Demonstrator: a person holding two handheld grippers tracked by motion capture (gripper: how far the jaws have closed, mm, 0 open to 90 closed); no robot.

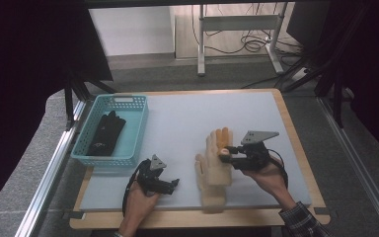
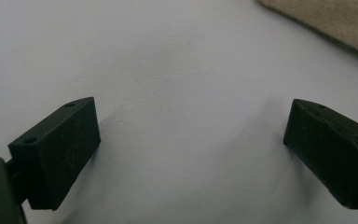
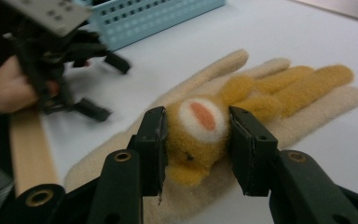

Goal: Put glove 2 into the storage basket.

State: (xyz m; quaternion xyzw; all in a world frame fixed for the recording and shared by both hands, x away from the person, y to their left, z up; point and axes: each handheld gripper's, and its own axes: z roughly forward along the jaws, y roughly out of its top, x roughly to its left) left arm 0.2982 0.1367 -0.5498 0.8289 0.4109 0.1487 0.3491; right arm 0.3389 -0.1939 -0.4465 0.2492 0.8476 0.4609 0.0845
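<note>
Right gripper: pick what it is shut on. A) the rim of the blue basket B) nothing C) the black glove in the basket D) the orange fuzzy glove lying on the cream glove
D: in the right gripper view, the right gripper squeezes the orange fuzzy glove over the cream glove.

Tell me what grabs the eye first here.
The cream glove lying flat near the table's front middle, with an orange glove on top of it. The right gripper has its jaws closed on the orange glove's furry cuff end. At the left, a blue basket holds a black glove, and the left gripper is open over bare table.
</note>
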